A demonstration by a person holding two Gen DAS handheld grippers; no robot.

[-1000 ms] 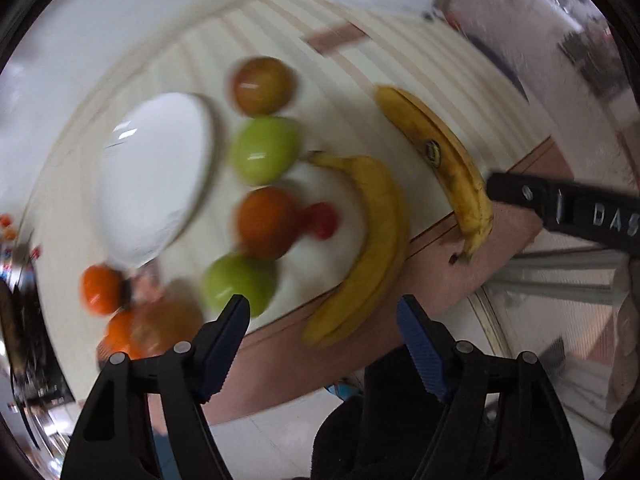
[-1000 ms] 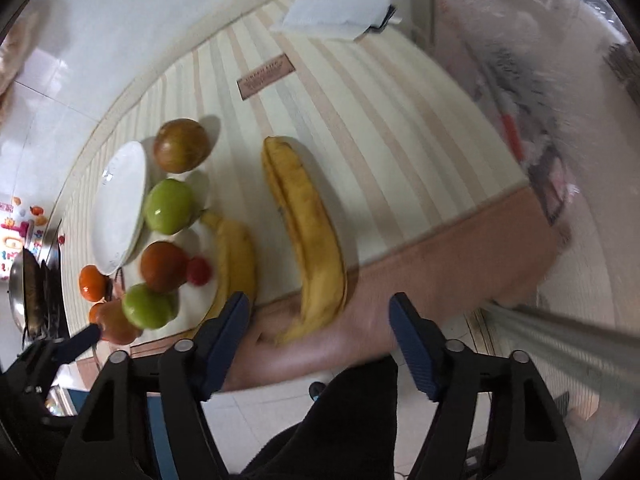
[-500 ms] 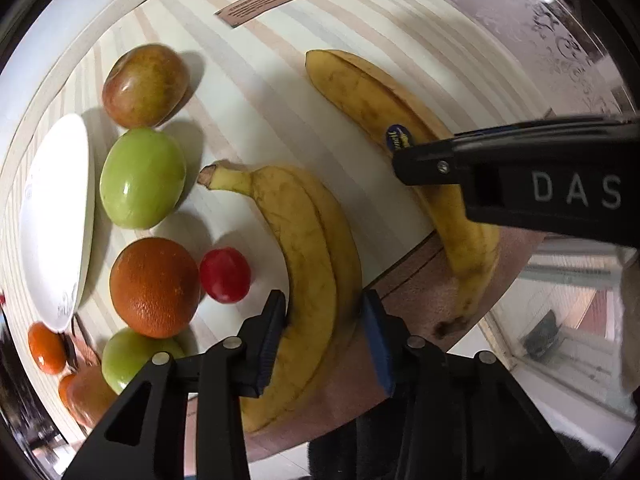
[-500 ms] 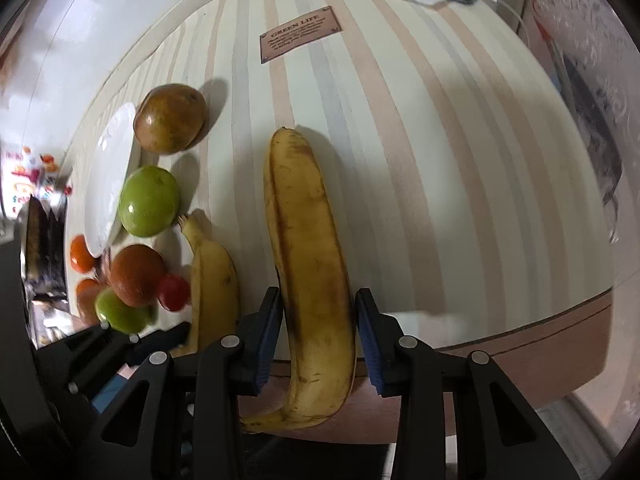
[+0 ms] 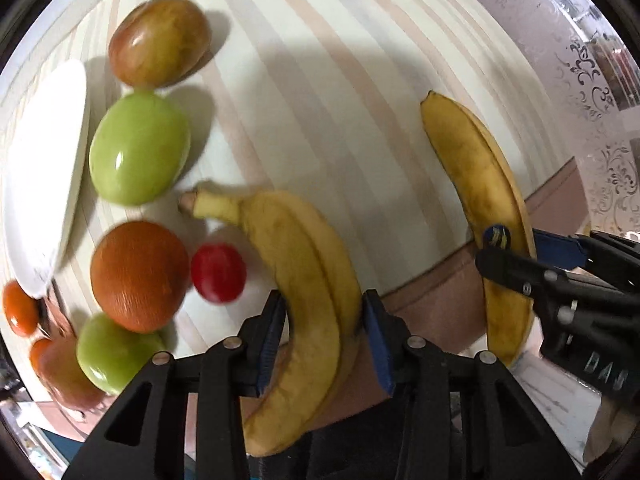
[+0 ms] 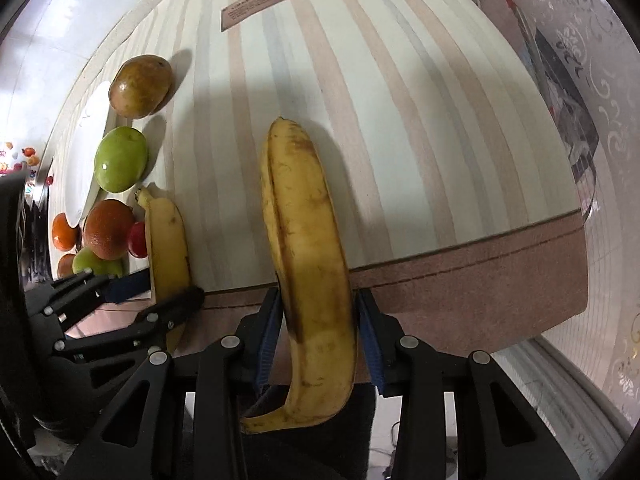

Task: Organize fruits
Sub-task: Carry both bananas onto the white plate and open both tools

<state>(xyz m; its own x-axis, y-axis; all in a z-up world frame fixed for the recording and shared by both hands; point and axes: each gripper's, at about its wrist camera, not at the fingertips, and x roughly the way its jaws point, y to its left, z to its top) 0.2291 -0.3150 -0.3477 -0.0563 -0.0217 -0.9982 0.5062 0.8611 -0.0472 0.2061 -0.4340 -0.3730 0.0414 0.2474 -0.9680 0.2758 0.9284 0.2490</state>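
Gripping the curved banana (image 5: pixel 308 280) at six o'clock, the left gripper (image 5: pixel 323 332) has both pads pressed to its sides — too hard a squeeze could bruise it. White plate (image 5: pixel 44 184), nine o'clock, looks empty.

Right view: right gripper (image 6: pixel 316 330) clamps the straight banana (image 6: pixel 304 232), overhanging the table (image 6: pixel 400 100) edge — slipping risks a drop.

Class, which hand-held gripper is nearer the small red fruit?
Left. The left hand-held gripper grips the banana pair beside the small red fruit; the right hand-held gripper is farther off.
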